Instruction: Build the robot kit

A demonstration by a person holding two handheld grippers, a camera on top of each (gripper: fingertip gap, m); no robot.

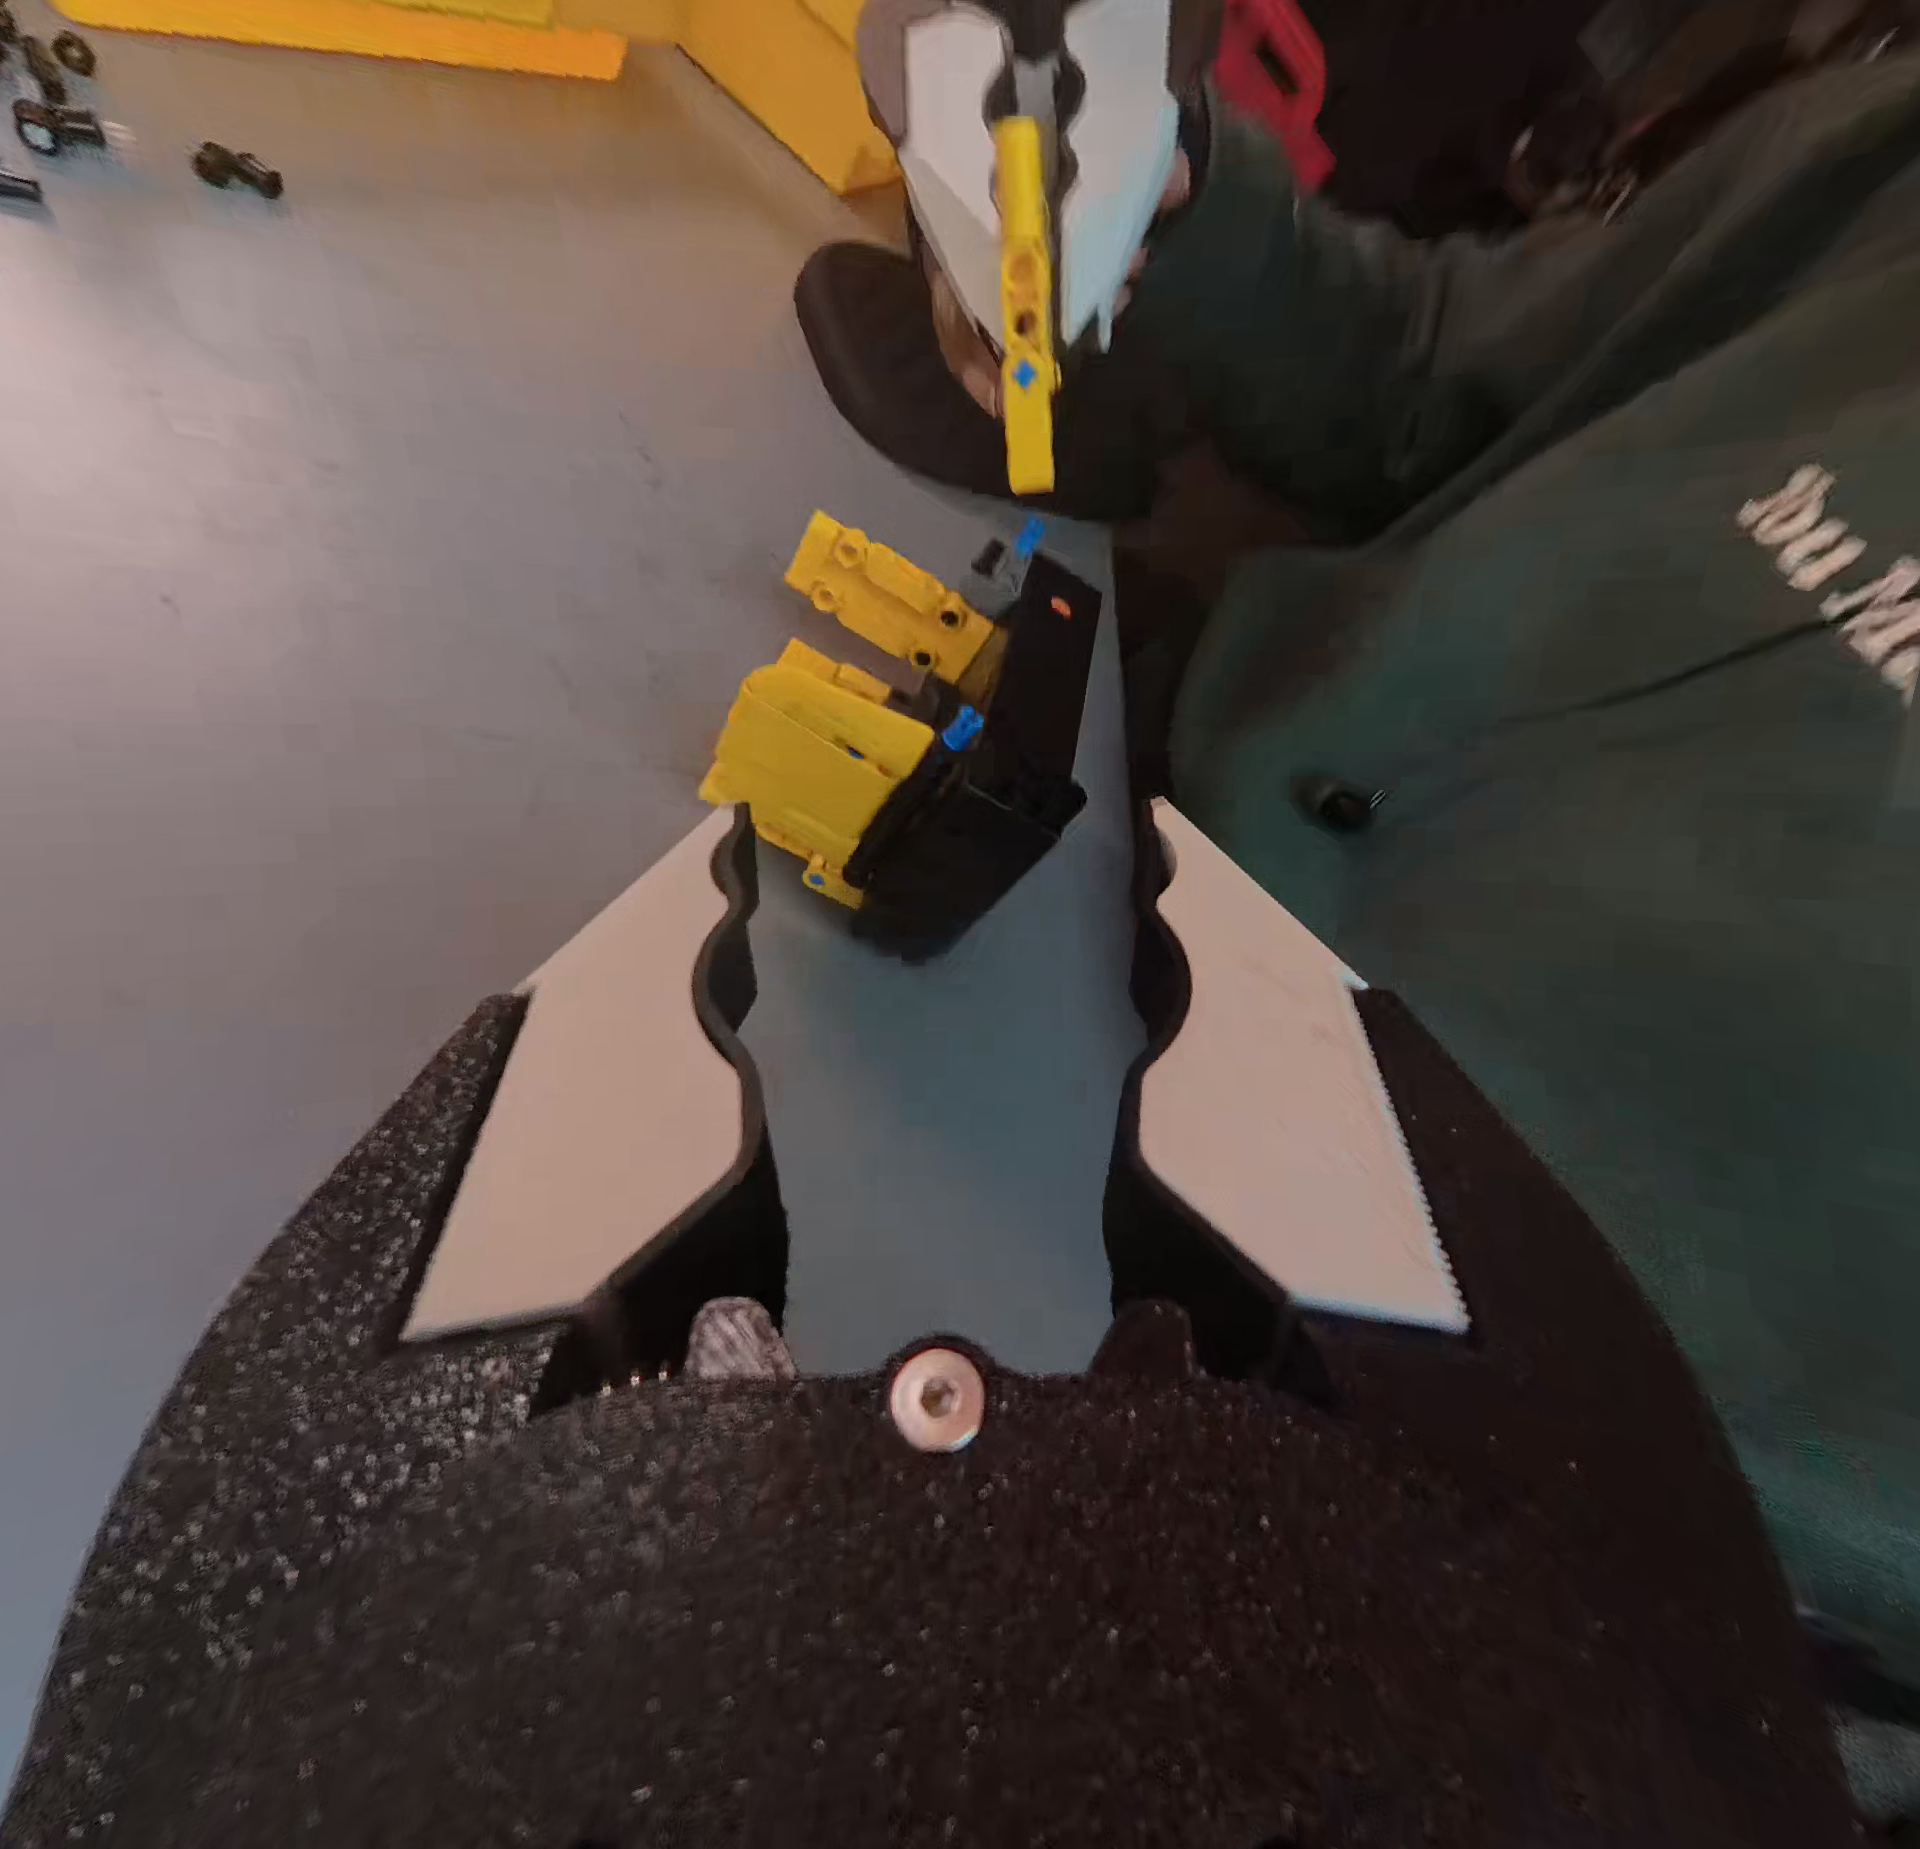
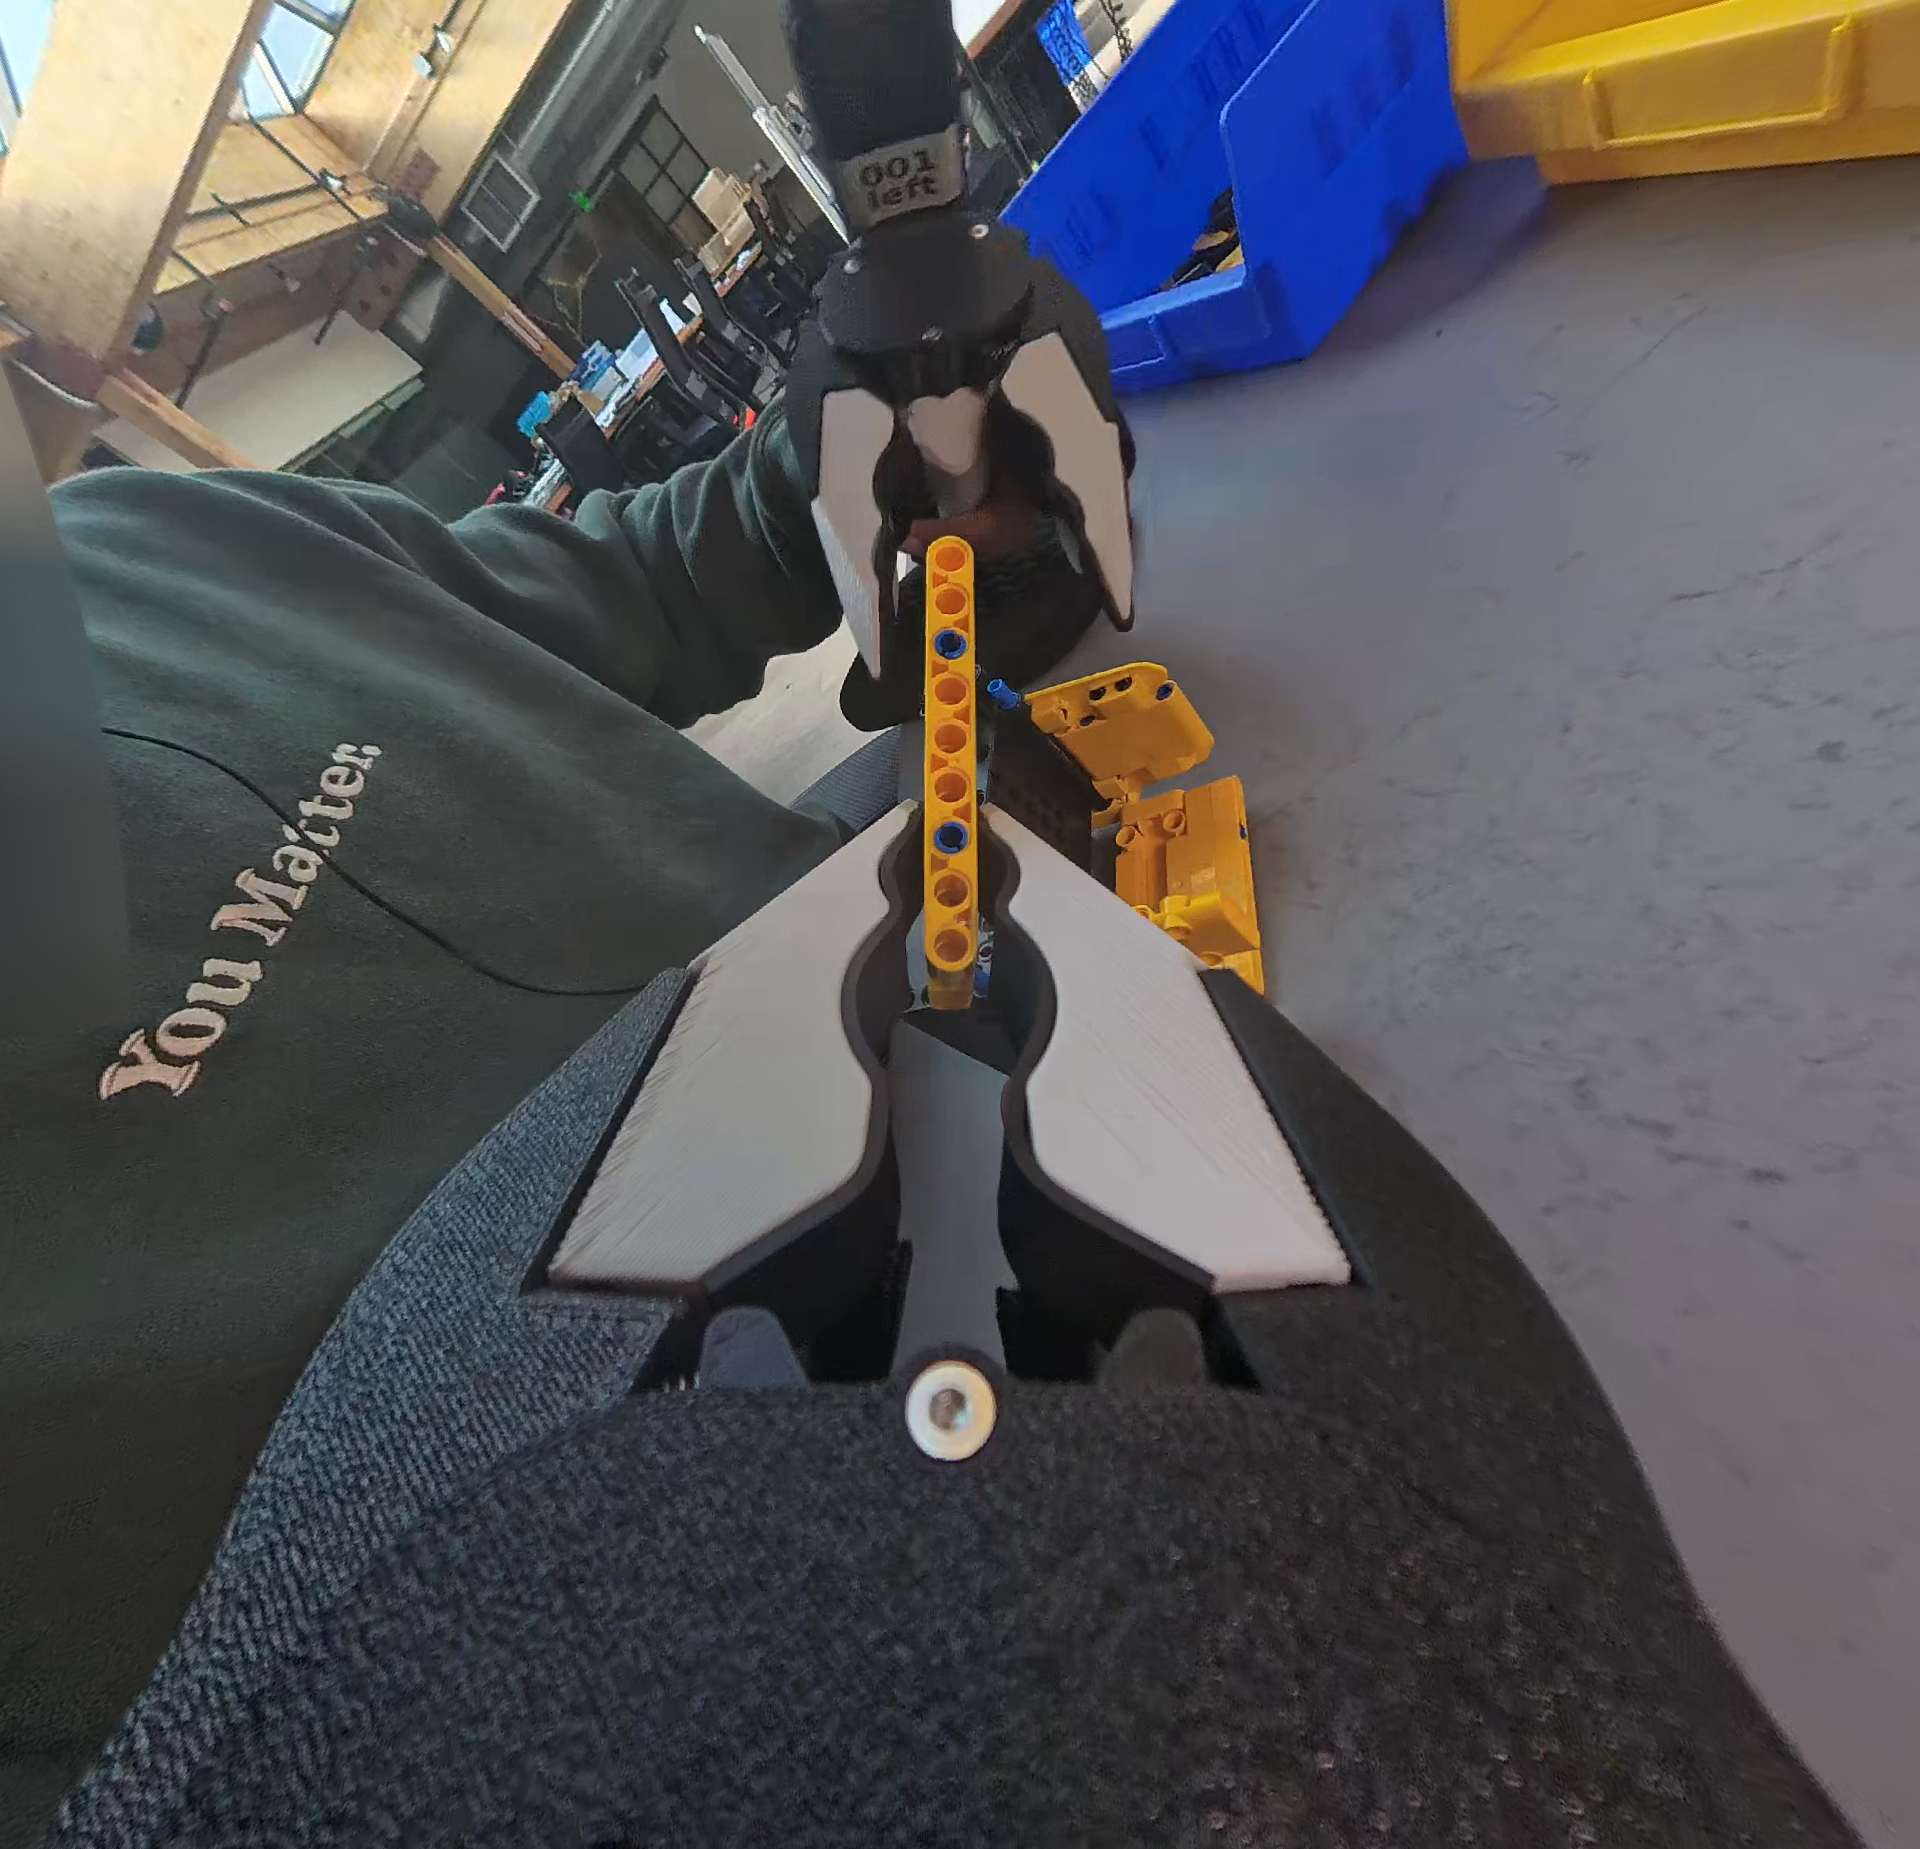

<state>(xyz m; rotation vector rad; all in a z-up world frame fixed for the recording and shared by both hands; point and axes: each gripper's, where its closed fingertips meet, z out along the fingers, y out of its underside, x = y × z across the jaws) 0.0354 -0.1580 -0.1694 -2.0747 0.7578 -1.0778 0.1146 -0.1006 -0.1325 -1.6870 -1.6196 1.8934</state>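
Yellow perforated plastic beam [image 2: 950,760], long, thin and studded with blue pins, is pinched near its lower end by the right gripper [image 2: 951,843] and is judged light, stiff and slick, best taken across its flat faces. Just beyond and below the tips, a yellow-and-black brick assembly [image 1: 904,750] is seen lying on the grey floor [image 1: 364,552]. Opposite, the left gripper [image 1: 940,823] is held spread and empty, pointed down at the assembly just ahead.
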